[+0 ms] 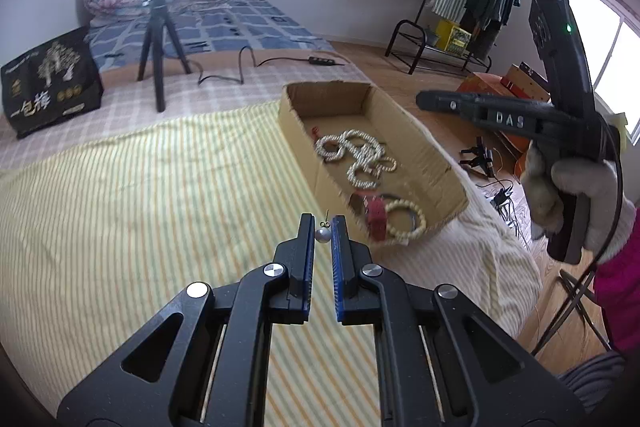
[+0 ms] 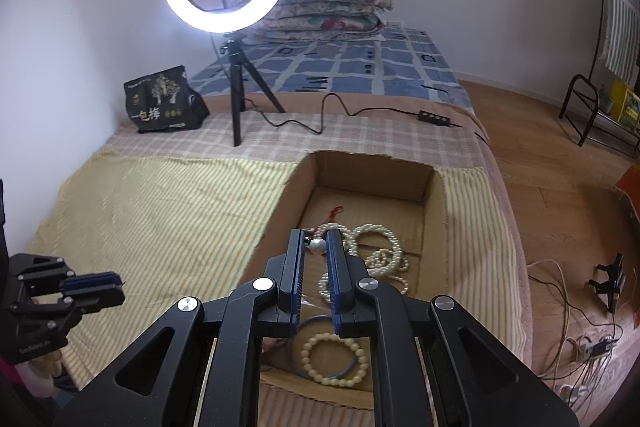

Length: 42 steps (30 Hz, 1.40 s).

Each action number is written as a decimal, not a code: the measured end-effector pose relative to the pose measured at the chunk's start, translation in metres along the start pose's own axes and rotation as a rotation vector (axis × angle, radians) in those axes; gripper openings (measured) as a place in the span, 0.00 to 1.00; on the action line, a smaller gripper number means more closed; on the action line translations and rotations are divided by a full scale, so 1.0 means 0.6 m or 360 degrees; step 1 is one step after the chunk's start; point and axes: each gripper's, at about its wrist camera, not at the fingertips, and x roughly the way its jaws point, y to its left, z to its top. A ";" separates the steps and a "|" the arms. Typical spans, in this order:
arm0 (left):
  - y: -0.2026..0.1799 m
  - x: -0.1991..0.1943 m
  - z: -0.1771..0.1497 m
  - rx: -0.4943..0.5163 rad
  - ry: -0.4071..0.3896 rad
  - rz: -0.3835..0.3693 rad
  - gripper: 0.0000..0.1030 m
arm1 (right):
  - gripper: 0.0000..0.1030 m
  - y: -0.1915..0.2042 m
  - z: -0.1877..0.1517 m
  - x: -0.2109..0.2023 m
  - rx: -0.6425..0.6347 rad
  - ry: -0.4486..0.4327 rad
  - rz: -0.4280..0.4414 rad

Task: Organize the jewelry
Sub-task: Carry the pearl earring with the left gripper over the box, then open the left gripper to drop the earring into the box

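Each gripper carries one pearl earring. The left gripper [image 1: 323, 227], above the striped bed cover [image 1: 160, 207], grasps a pearl earring [image 1: 322, 233] in its jaws; the right gripper [image 2: 316, 241], over the cardboard box [image 2: 434, 211], grasps its mate [image 2: 317, 245]. Judged step: transfer to box. Next: the left gripper moves over the box, and both jaws release beside the pearl necklaces [image 2: 380, 247].

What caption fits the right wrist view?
Right gripper holds a pearl earring over the cardboard box of bead jewelry.
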 end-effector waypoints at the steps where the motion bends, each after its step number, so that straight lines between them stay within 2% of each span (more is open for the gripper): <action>1: -0.003 0.006 0.007 0.0005 -0.0003 -0.0005 0.06 | 0.09 -0.004 -0.001 0.000 0.0007 0.0000 -0.0003; 10: -0.027 0.058 0.052 0.0048 -0.0015 -0.0031 0.06 | 0.09 -0.035 -0.029 0.002 0.0056 0.0040 -0.0016; 28: -0.057 0.158 0.078 0.0086 0.0093 -0.0034 0.06 | 0.09 -0.078 -0.085 0.019 0.0143 0.0135 -0.0015; 39: -0.066 0.171 0.091 0.0108 0.0079 -0.0010 0.06 | 0.09 -0.068 -0.101 0.029 0.0119 0.0167 -0.0004; 42: -0.067 0.170 0.093 0.0118 0.0071 0.0001 0.06 | 0.18 -0.065 -0.101 0.031 0.0110 0.0170 -0.0012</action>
